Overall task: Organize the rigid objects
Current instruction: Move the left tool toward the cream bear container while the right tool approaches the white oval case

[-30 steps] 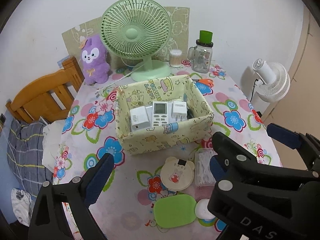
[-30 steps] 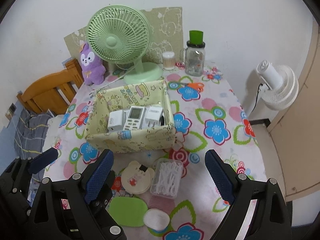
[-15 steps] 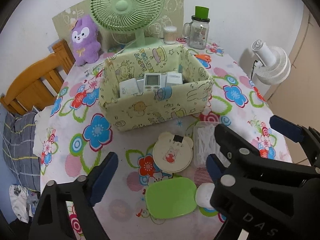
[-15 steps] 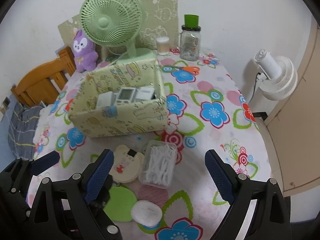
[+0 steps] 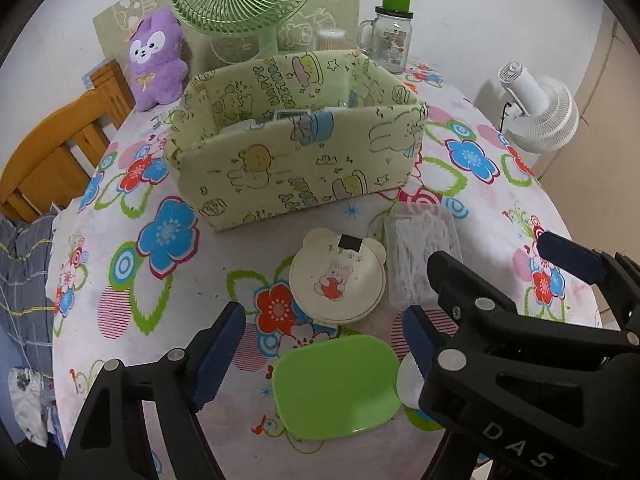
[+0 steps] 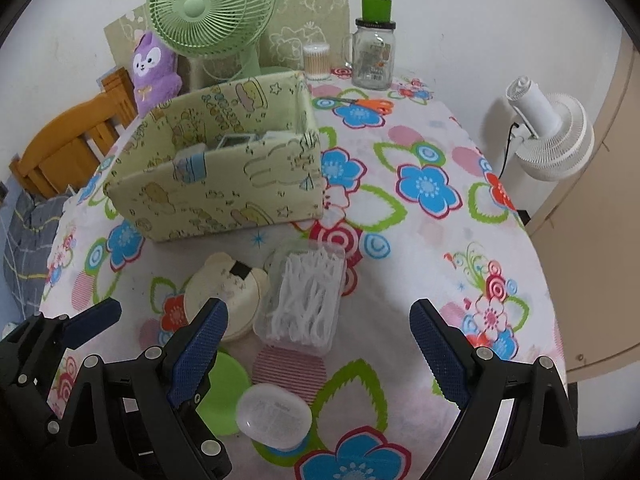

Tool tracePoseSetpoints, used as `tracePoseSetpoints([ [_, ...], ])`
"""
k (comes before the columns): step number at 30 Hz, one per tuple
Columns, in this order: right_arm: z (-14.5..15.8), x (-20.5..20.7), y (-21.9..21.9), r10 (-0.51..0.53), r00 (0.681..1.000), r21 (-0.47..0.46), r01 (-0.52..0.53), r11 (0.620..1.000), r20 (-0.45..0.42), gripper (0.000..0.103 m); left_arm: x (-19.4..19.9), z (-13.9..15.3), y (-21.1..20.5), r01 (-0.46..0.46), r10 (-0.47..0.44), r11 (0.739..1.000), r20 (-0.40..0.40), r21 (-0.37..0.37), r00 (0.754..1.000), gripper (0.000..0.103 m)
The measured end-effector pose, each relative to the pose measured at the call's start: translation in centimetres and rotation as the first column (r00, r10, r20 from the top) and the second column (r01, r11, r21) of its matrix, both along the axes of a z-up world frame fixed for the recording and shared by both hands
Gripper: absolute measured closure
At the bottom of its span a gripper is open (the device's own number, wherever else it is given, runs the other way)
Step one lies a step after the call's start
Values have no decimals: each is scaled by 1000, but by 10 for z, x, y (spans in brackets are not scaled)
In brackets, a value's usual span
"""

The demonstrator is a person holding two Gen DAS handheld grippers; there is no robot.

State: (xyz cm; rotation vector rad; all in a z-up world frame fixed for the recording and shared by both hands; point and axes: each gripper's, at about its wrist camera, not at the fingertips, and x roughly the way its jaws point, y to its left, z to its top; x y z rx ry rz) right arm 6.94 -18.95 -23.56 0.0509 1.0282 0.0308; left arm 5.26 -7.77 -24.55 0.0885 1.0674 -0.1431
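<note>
Green lid sits between closing left tool (untouched).

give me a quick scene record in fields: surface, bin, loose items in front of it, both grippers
surface: table with floral cloth
bin: fabric box, small devices inside
loose items: bear-shaped case, clear floss-pick box, green lid, small round white case
left gripper: open, jaws just closing, above green lid
right gripper: open, empty

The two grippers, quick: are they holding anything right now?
Left gripper: open, jaws just been closing, holding nothing.
Right gripper: open, holding nothing.
</note>
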Motion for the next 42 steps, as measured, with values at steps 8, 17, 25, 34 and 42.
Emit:
tracePoseSetpoints([
  [8, -22, -14, 2, -32, 999, 16, 33, 999, -23, 9, -12, -21, 5, 11, -11, 1000, -5, -10, 1000, 21],
  [17, -44, -30, 9, -26, 997, 7, 27, 1000, -72, 9, -27, -44, 11, 2, -3, 1000, -43, -15, 999, 20],
  [25, -54, -40, 14, -31, 994, 19, 33, 999, -104, 14, -36, -51, 16, -14, 13, 1000, -49, -26, 999, 18],
  [34, -53, -40, 26, 0, 992, 67, 9, 998, -124, 41, -36, -54, 18, -34, 31, 998, -63, -51, 998, 16],
  [42, -51, -36, 24, -4, 992, 38, 9, 999, -126, 48, -31, -50, 12, -22, 20, 999, -55, -39, 998, 16],
])
